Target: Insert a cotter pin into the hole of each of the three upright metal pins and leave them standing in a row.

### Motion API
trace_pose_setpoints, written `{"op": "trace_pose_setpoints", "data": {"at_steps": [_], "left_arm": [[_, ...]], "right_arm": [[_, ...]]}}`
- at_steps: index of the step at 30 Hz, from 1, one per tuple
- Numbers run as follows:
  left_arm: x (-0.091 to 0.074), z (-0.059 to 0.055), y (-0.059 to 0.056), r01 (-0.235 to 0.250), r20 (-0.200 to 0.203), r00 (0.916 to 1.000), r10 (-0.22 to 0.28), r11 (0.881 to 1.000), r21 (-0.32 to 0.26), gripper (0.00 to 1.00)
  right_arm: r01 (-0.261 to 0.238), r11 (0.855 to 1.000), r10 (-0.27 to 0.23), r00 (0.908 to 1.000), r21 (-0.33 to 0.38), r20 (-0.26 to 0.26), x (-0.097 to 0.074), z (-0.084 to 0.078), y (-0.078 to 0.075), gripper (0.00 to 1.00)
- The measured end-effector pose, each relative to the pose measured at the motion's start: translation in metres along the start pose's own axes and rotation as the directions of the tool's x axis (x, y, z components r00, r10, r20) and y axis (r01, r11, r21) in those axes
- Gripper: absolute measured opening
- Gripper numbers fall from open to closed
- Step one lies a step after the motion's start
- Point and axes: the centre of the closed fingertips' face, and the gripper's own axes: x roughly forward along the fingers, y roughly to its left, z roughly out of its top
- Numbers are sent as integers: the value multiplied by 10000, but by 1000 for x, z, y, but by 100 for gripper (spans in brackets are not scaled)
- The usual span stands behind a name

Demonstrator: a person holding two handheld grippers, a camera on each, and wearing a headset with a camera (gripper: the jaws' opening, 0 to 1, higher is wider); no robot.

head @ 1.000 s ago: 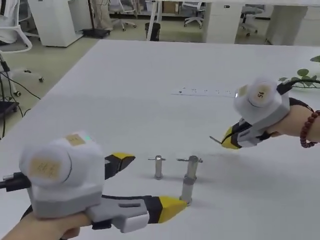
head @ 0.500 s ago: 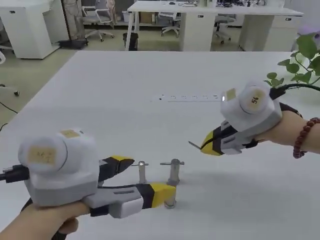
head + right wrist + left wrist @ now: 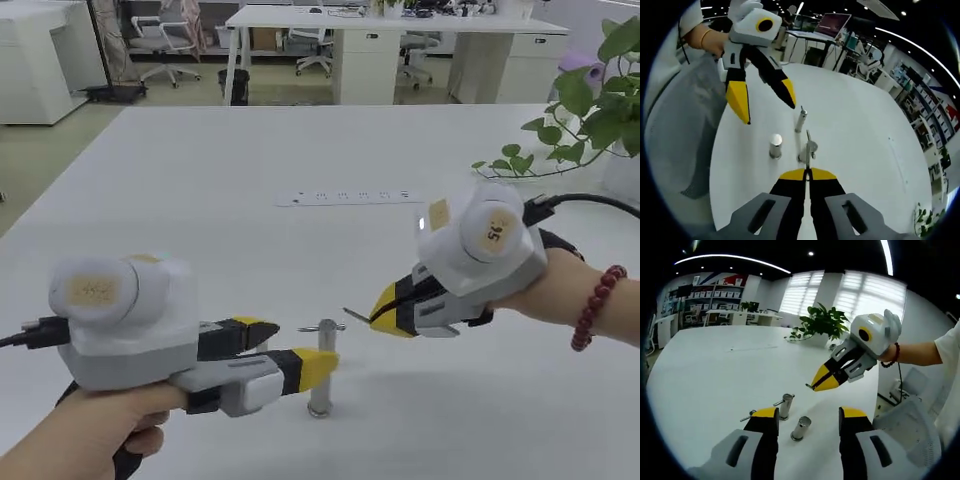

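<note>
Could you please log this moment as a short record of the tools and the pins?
left tool: open, near the bare metal pin
right tool: shut on the held cotter pin
fitted pin: upright, inserted cotter pin through it
remaining: bare metal pin not yet fitted
surface: white table

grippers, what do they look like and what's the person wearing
Both the left gripper and the right gripper have boxy white-grey bodies, round housings with tan stickers, black fingers with yellow tips, and black cables. The person wears a reddish-brown bead bracelet and a white short sleeve.
</note>
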Motion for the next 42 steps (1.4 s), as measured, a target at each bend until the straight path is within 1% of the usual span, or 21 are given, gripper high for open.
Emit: {"op": "trace_pose_setpoints", "data": {"at_steps": [2, 5, 9, 12, 15, 21, 24, 29, 31, 39, 42], "left_arm": [[4, 0, 1, 13, -96, 10000, -13, 10000, 67, 44], [9, 1, 0, 127, -127, 9998, -129, 9999, -91, 42], [13, 2, 1, 197, -127, 9997, -202, 9993, -325, 38], [14, 4, -1, 381, 9, 9993, -382, 9960, -811, 33], [15, 5, -3, 509, 150, 9987, -495, 9925, -1110, 31], [15, 8, -4, 714, 211, 9974, -689, 9845, -1599, 22], [15, 8, -5, 798, 205, 9968, -775, 9824, -1686, 19], [16, 7, -11, 1027, 130, 9947, -1021, 9762, -1911, 13], [17, 6, -12, 1044, 108, 9945, -1043, 9745, -1989, 12], [18, 4, -7, 936, 78, 9955, -943, 9703, -2229, 1], [18, 4, -6, 943, 105, 9955, -944, 9697, -2254, 2]], "right_arm": [[-38, 9999, 38, 10000, -149, 16, 1, 1, 3, 2], [-88, 9988, 88, 10000, -491, -9, 2, 4, 7, 2], [-144, 9976, 147, 9999, -675, 41, 2, 8, 10, 2], [-153, 9961, 166, 9998, -868, 145, 2, 13, 12, 2], [-144, 9930, 162, 9998, -1170, 144, 2, 17, 15, 2], [-99, 9854, 130, 9998, -1702, 176, 1, 25, 18, 2], [-144, 9816, 179, 9997, -1905, 163, 2, 27, 21, 2], [-96, 9736, 129, 9998, -2280, 132, 1, 31, 23, 2], [-64, 9703, 93, 9999, -2420, 108, 1, 32, 23, 2], [-39, 9682, 80, 9998, -2503, 156, 1, 36, 24, 2], [13, 9667, 36, 9998, -2558, 188, 2, 38, 24, 2]]}}
